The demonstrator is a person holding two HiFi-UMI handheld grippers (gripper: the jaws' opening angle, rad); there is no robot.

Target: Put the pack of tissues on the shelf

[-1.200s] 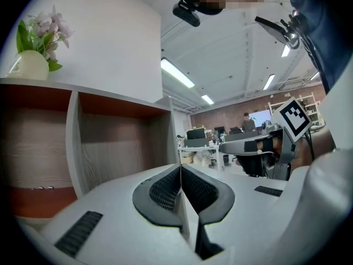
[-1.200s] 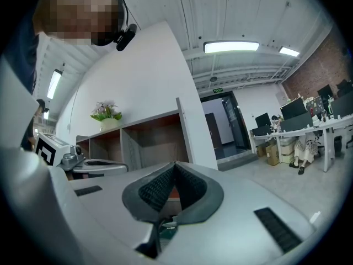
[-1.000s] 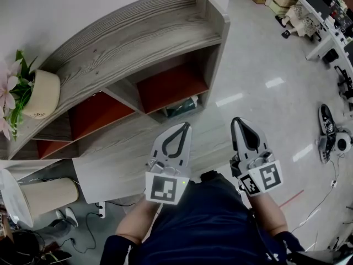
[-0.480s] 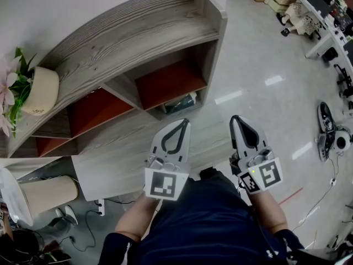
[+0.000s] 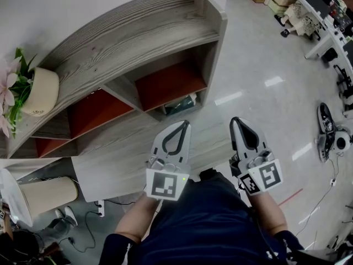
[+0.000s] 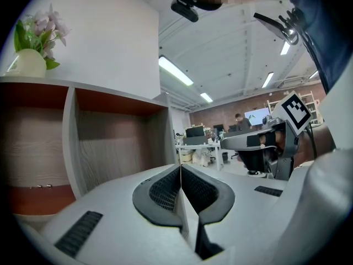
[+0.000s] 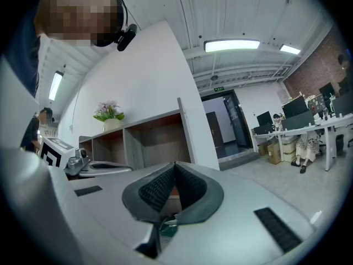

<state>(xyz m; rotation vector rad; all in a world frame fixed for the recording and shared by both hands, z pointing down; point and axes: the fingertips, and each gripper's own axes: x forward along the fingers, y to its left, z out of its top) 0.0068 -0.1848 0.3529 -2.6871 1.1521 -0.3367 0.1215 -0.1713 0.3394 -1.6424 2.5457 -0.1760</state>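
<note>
Shelf (image 5: 138, 37): greenish pack (image 5: 179, 105), likely the tissues, lies in lower right bay; placement looks met. Left tool (image 5: 185, 125), right tool (image 5: 237, 120): pressed together, empty.

Ceiling strip lights (image 7: 231, 46) lit the room brightly; glare patches streaked the floor (image 5: 259, 54); fisheye edges bent and darkened.

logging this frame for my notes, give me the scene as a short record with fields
left gripper: shut, nothing between the jaws, held out in front of the person
right gripper: shut, nothing between the jaws, beside the left one
shelf: wood-grain unit with red-lined compartments, ahead of both grippers
flower pot: on the shelf top, left end
greenish packet: in the bottom right compartment; too small to tell if it is the tissues
</note>
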